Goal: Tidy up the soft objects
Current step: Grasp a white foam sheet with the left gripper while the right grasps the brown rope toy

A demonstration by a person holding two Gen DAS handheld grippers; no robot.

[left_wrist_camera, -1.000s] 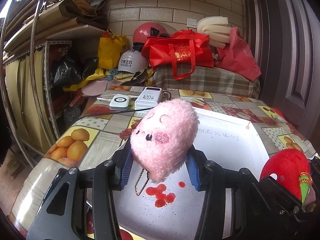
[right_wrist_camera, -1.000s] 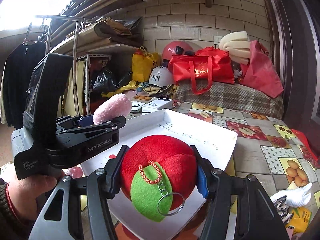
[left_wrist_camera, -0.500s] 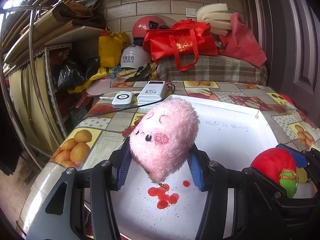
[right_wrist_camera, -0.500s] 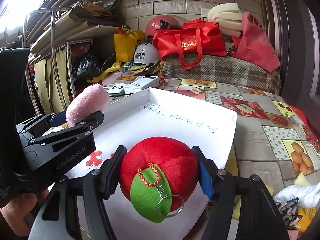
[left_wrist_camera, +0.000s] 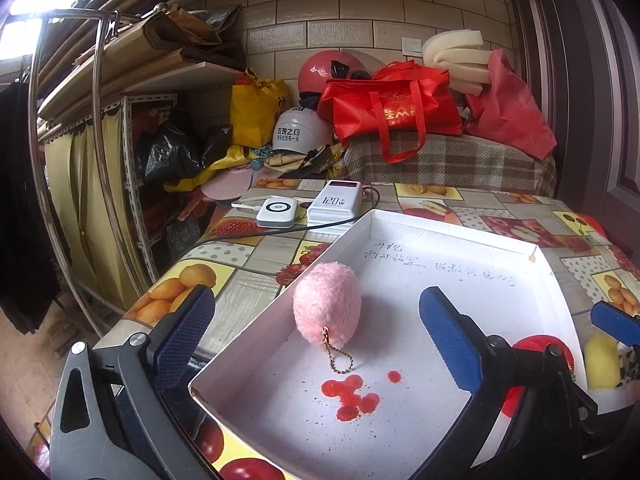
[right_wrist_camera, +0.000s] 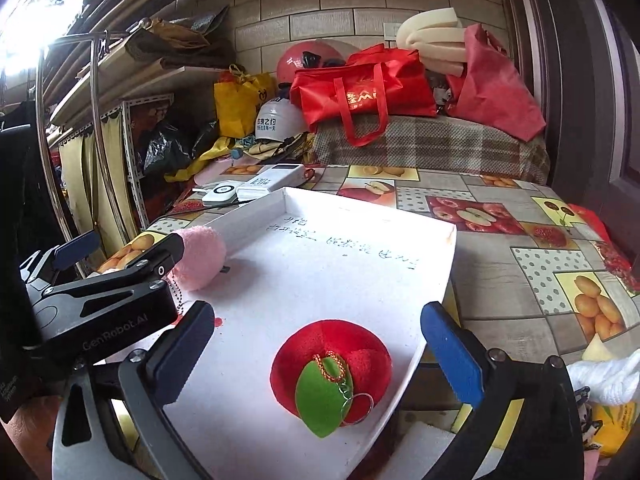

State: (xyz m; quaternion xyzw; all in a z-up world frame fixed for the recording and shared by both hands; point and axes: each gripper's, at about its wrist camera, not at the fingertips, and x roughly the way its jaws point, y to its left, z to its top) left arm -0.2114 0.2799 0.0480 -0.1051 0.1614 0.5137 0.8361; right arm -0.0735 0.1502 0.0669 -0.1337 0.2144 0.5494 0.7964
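Observation:
A pink plush toy (left_wrist_camera: 326, 308) with a gold bead chain lies in the white shallow box (left_wrist_camera: 460, 276), near its left wall. My left gripper (left_wrist_camera: 316, 296) has its jaws opening wide around the toy, and the pads stand clear of it. The red plush apple (right_wrist_camera: 332, 360) with a green leaf and key ring rests on the box floor (right_wrist_camera: 320, 264) near the front right. My right gripper (right_wrist_camera: 317, 310) is opening too, its blue pads apart from the apple. The right wrist view also shows the pink plush toy (right_wrist_camera: 200, 254) beside the left gripper (right_wrist_camera: 124, 246).
Two white power banks (left_wrist_camera: 336, 200) and a cable lie behind the box on the fruit-print tablecloth (right_wrist_camera: 520, 240). Red bags (left_wrist_camera: 392, 108), helmets and foam pile up at the back. A metal rack (left_wrist_camera: 96, 160) stands left. A yellow item (left_wrist_camera: 602, 364) and white cloth (right_wrist_camera: 600, 376) lie right of the box.
Both grippers went from shut on their plush toys to wide open. The pink toy and the red apple dropped onto the box floor.

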